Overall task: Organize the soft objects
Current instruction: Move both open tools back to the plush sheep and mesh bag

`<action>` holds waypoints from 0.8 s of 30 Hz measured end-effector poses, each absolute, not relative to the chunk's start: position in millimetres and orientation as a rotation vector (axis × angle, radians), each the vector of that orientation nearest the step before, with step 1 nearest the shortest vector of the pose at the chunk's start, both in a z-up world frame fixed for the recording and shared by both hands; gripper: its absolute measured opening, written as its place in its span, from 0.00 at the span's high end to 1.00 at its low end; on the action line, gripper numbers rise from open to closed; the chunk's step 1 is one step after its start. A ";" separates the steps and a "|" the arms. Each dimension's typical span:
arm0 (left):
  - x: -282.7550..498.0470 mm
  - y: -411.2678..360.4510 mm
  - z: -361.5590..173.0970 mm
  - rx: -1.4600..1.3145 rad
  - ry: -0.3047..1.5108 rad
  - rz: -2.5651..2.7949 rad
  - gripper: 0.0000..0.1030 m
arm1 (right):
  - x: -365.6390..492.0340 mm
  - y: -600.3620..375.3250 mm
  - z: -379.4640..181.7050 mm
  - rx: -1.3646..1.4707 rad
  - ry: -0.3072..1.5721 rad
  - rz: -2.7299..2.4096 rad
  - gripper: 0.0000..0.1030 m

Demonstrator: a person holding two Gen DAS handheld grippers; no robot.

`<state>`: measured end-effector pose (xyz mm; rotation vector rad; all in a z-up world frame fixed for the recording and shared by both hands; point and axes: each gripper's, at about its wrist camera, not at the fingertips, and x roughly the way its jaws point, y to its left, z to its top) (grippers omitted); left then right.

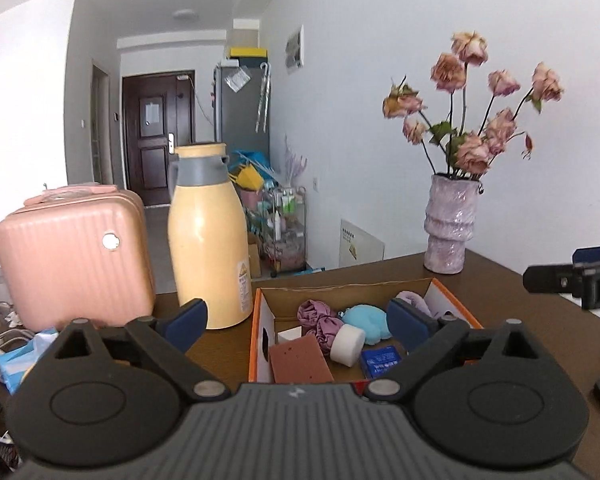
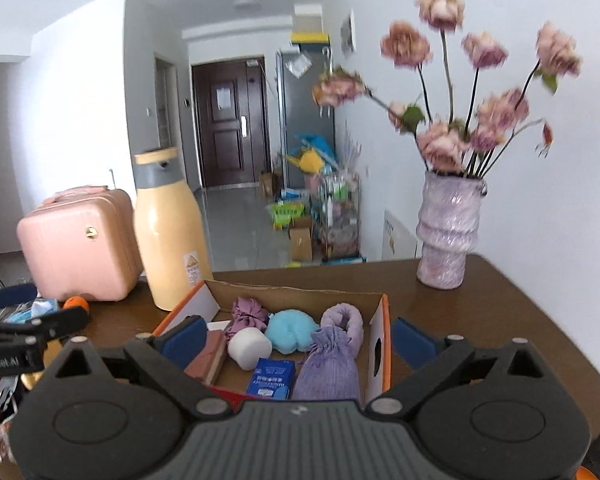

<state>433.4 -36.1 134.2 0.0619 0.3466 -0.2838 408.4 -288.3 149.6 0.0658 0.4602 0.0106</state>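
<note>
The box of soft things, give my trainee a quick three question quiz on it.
1. True or false: the left gripper holds the white roll.
2. In the box, the blue pack lies in front of: A) white roll B) vase C) suitcase
3. Fill in: the pouch is ____ coloured.

Key: 1 false, both grippers (right) open and empty; 2 A; 3 purple.

Yellow flask (image 1: 208,240) beside pink case (image 1: 74,256), flower vase (image 1: 450,224).
</note>
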 end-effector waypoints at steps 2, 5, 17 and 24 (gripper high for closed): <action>417.0 -32.5 133.6 0.062 0.328 -0.277 0.04 | 386.9 -280.6 148.7 0.039 0.427 0.008 0.02; 390.4 -26.3 130.3 0.066 0.303 -0.259 0.04 | 357.5 -268.2 144.6 -0.003 0.372 -0.004 0.02; 277.8 8.3 99.8 0.030 0.225 -0.208 0.00 | 224.1 -224.9 114.0 -0.066 0.129 0.021 0.00; 212.9 23.3 68.1 0.020 0.195 -0.199 0.00 | 163.6 -215.9 73.9 -0.021 0.150 0.057 0.00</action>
